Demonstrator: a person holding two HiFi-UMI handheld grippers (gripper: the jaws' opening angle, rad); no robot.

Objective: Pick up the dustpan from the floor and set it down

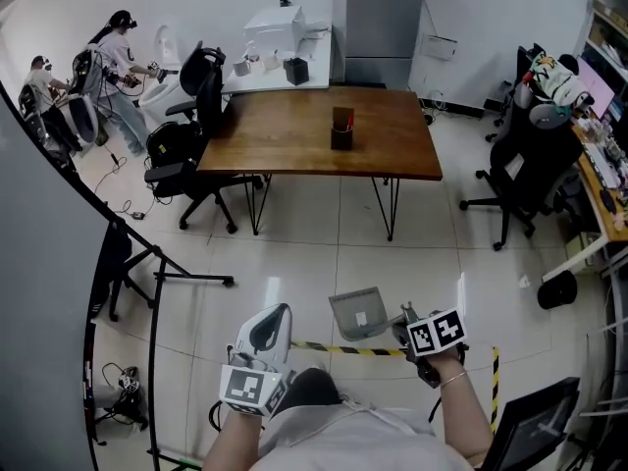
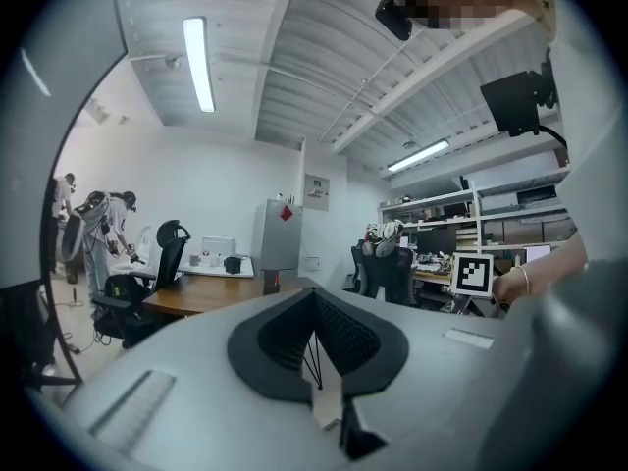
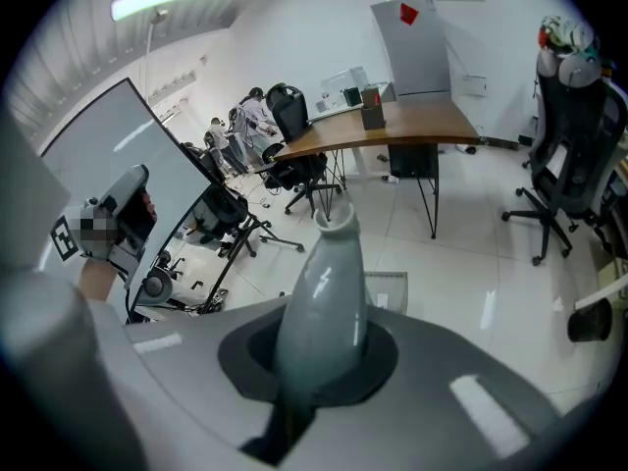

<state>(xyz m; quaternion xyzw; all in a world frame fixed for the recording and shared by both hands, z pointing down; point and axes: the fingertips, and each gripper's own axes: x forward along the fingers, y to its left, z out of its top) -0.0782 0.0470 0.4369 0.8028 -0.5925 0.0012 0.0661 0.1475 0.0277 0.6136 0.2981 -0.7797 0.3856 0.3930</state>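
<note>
The grey dustpan point(image 1: 358, 312) hangs tilted over the white tiled floor in front of me. Its long grey handle point(image 3: 329, 292) runs up between the jaws of my right gripper point(image 1: 405, 320), which is shut on it and points steeply down. In the right gripper view the pan point(image 3: 391, 290) shows beyond the handle's end. I cannot tell whether the pan's edge touches the floor. My left gripper point(image 1: 270, 330) is at the lower left, level, with its ridged pads point(image 2: 339, 337) closed together and nothing between them.
A strip of yellow-black tape point(image 1: 348, 349) crosses the floor under the dustpan. Ahead stands a wooden table point(image 1: 294, 135) with a dark holder point(image 1: 341, 130). Office chairs point(image 1: 191, 145) point(image 1: 535, 165) flank it. A black stand point(image 1: 147, 263) is at the left; people point(image 1: 113, 57) work far left.
</note>
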